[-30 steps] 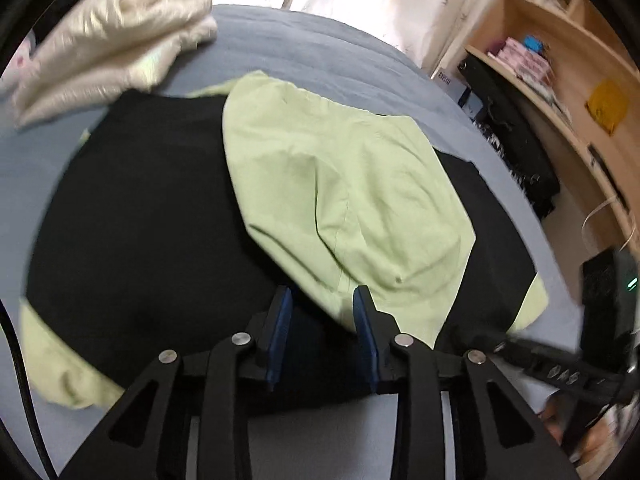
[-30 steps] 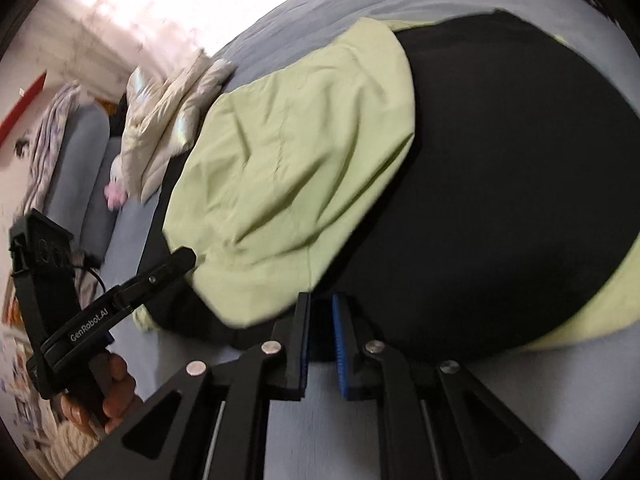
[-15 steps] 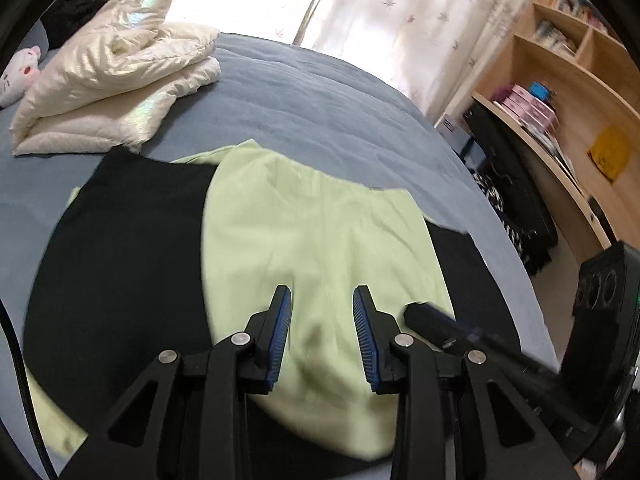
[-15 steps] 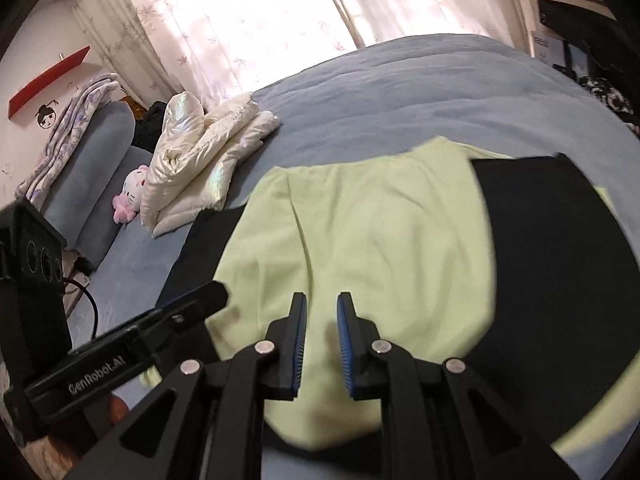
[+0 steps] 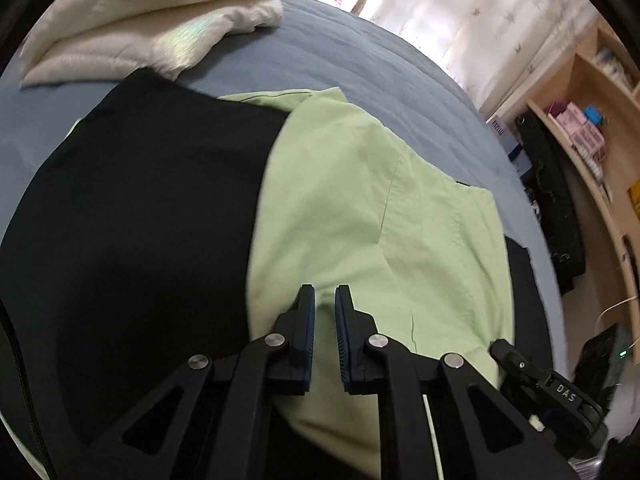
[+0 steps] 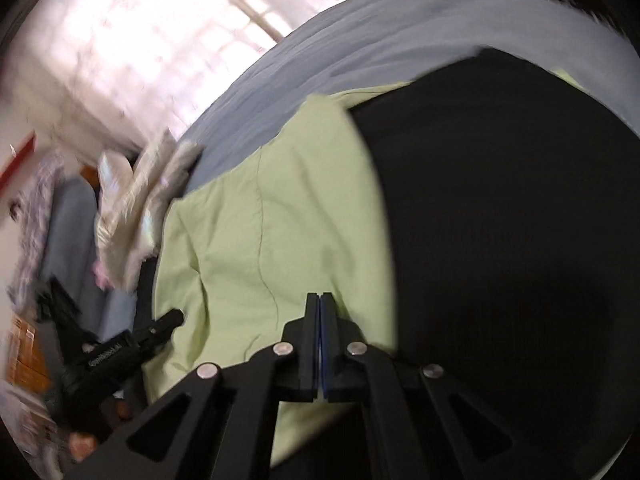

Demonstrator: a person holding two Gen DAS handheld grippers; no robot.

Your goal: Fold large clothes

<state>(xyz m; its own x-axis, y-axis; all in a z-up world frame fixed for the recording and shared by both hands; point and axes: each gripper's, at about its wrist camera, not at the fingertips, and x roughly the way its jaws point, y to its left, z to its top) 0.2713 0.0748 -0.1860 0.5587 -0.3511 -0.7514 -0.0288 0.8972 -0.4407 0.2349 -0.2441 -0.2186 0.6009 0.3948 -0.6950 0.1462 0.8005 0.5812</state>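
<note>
A large black and light-green garment lies spread on the blue bed. Its green part (image 5: 360,216) is folded over the black part (image 5: 140,220); both also show in the right wrist view, green (image 6: 260,220) and black (image 6: 500,220). My left gripper (image 5: 325,300) hovers low over the green panel, its jaws a narrow gap apart with nothing between them. My right gripper (image 6: 320,304) is shut, with no cloth visible between its pads, over the green panel near the black edge. Each gripper shows in the other's view, the right one (image 5: 548,384) and the left one (image 6: 132,344).
A folded cream puffy jacket (image 5: 152,28) lies on the blue bed (image 5: 380,64) at the far side. A wooden shelf unit (image 5: 592,128) with a black bag (image 5: 556,208) stands to the right. A grey sofa (image 6: 68,232) is at the left. Curtains hang behind.
Both grippers have dropped closer to the garment over the green panel. The left jaws have narrowed from wide open. The right jaws have closed fully. The right view is tilted and blurred.
</note>
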